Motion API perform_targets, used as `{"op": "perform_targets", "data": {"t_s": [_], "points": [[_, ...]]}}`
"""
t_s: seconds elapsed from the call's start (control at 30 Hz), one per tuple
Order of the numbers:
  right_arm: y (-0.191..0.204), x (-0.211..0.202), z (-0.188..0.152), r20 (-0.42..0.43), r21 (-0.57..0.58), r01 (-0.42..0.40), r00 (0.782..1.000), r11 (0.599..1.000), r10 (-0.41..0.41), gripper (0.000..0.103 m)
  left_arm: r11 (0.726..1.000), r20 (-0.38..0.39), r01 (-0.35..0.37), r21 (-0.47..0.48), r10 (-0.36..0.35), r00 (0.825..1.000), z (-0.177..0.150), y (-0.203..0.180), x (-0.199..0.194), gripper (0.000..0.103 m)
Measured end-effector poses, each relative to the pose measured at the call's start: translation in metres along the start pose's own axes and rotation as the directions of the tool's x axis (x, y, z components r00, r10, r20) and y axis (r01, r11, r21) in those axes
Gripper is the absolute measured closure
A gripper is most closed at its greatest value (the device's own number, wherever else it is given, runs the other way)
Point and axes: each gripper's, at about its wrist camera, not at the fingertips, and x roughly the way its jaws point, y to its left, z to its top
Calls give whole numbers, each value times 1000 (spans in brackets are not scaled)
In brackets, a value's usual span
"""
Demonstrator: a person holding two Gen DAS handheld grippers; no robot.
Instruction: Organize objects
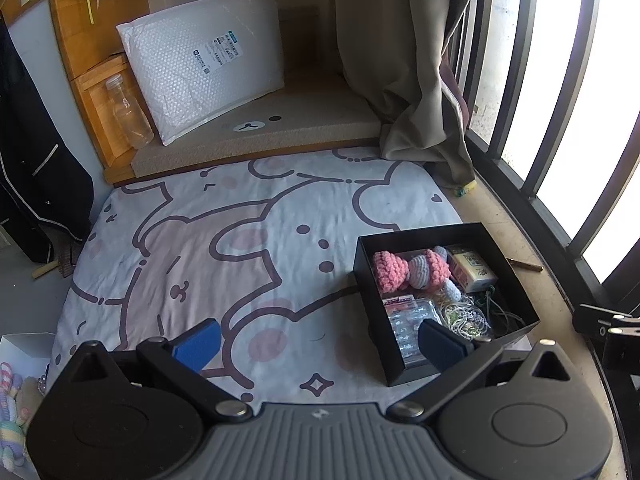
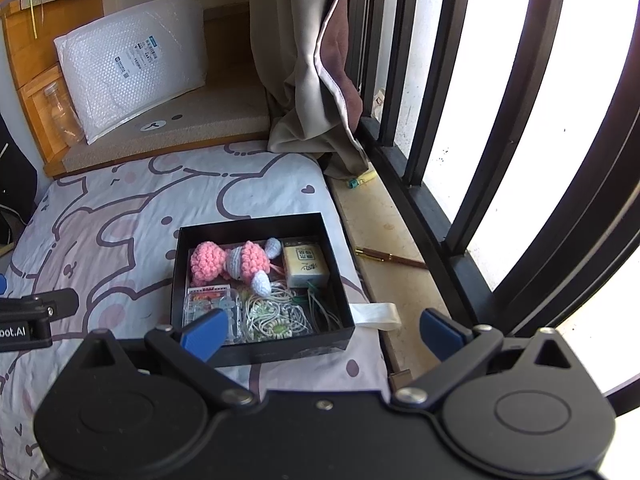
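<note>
1. While the left wrist camera looks down over the bed, the left gripper (image 1: 320, 340) hangs above the cartoon-print sheet (image 1: 224, 248) with its jaws spread wide and nothing between them. Its right blue pad sits over the near left corner of the black box (image 1: 374, 280), which rests on the sheet at the right, close to the window side.
2. Inside the box lie a pink crochet toy (image 1: 408, 270), a cream packet (image 1: 474, 270), a clear plastic pack (image 1: 408, 314) and a tangle of pale cord (image 1: 466, 316).
3. Farther back, a white bubble mailer (image 1: 208, 64) leans on the wooden cabinet (image 1: 84, 52), with a clear bottle (image 1: 128, 112) just beside it and a beige curtain (image 1: 404, 60) at the right.
4. Over to the right wrist camera: the right gripper (image 2: 322, 334) hovers at the near edge of the box (image 2: 264, 354), jaws wide apart, holding nothing.
5. Its left pad overlaps the plastic pack (image 2: 212, 304); the toy (image 2: 228, 262), the packet (image 2: 306, 266) and the cord (image 2: 280, 314) all lie inside.
6. A brown pen (image 2: 390, 257) lies on the ledge (image 2: 400, 216) beside the bed, near the black window bars (image 2: 432, 80).
</note>
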Motion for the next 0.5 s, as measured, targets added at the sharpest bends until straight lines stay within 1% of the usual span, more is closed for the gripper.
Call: {"op": "perform_targets", "data": {"t_s": [0.5], "points": [[3,1,0,-7,-7,0,1000,1000,0,0,1000,-4,4,-2,-4,1000,-1,0,0,0]]}}
